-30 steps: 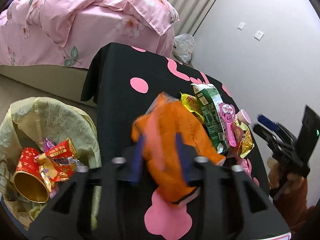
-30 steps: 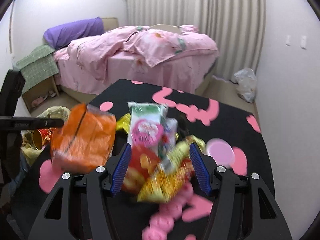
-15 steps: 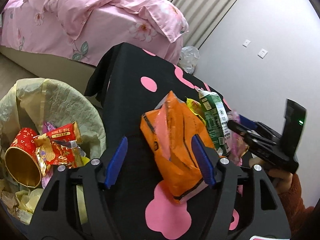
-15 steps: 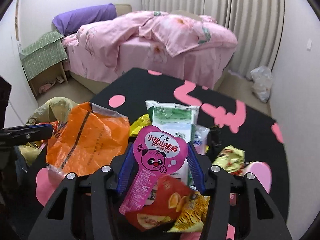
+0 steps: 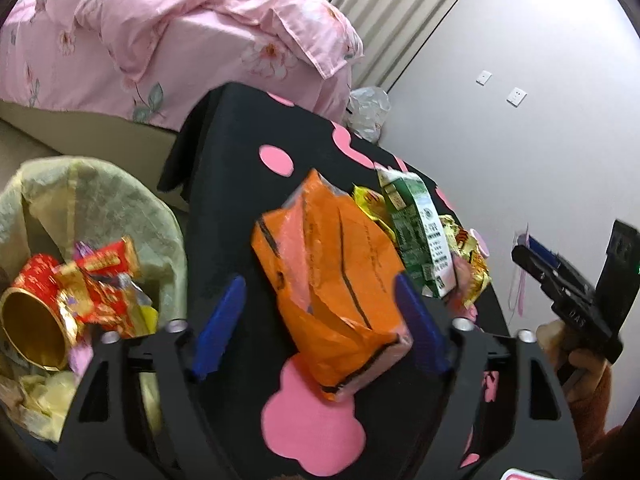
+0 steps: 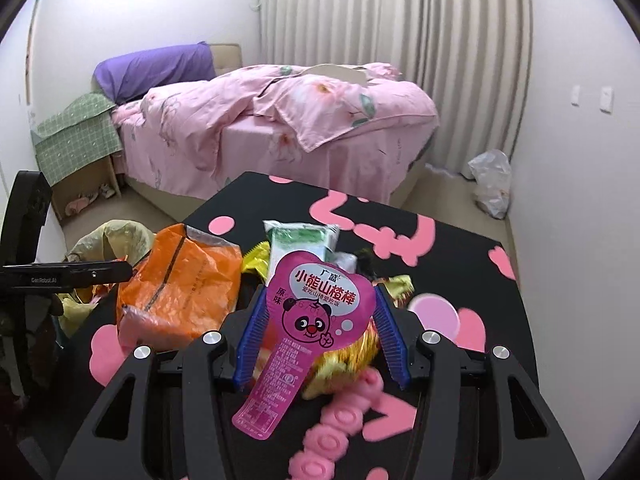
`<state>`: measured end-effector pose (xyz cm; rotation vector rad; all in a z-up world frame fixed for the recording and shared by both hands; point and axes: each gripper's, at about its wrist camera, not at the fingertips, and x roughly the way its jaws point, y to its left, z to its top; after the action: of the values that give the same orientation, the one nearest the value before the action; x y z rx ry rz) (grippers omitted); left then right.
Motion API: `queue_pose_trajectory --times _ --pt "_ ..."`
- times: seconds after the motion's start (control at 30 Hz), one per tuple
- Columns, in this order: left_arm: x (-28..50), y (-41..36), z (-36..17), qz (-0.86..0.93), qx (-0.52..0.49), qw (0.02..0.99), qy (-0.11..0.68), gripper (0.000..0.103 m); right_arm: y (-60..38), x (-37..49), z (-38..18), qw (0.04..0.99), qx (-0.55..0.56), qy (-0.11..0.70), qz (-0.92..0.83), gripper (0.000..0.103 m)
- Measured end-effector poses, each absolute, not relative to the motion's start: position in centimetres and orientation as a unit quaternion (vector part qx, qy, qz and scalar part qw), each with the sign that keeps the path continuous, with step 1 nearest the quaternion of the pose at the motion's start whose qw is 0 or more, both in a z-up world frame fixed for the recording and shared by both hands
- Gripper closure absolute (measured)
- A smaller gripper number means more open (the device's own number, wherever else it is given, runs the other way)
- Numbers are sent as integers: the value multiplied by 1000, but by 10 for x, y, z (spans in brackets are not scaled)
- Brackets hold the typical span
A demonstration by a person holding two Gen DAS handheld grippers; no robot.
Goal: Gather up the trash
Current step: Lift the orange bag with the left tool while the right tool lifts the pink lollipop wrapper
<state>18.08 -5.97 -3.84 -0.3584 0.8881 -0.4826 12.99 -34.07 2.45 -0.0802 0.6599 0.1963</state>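
My right gripper is shut on a pink heart-topped snack wrapper and holds it above the table; the wrapper also shows thin and edge-on in the left wrist view. My left gripper is open, its blue fingers on either side of an orange bag lying on the black table with pink shapes. The orange bag also shows in the right wrist view. A green carton and yellow wrappers lie beside the bag. A bin with a yellow-green liner stands left of the table.
The bin holds red and gold wrappers and a gold-rimmed cup. A bed with a pink quilt stands beyond the table. A white plastic bag lies on the floor by the wall. A pink studded strip lies on the table.
My left gripper opened and let go of the orange bag, which now rests on the table. My right gripper closed on the pink wrapper and lifted it off the pile.
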Motion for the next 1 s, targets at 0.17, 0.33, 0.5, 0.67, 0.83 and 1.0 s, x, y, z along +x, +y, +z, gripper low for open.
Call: queue_pose_trajectory --times 0.17,0.33,0.5,0.67,0.83,1.0 --pt "181 -77 -50 -227 -161 842 463 21 -354 118 8 938 -12 335 87 54" --pt "178 -93 -52 -180 -133 849 479 24 -364 109 -9 936 16 343 80 54" --pt "168 -106 -53 -161 -109 853 484 28 -366 104 -20 932 33 353 82 54" --pt "166 -106 -59 -214 -123 825 509 76 -365 96 -16 933 43 345 93 54" --pt "156 -95 -41 -215 -119 844 476 89 -362 90 -8 935 46 335 104 54" --pt "143 -86 -4 -220 -101 876 417 89 -360 86 3 939 48 323 108 54"
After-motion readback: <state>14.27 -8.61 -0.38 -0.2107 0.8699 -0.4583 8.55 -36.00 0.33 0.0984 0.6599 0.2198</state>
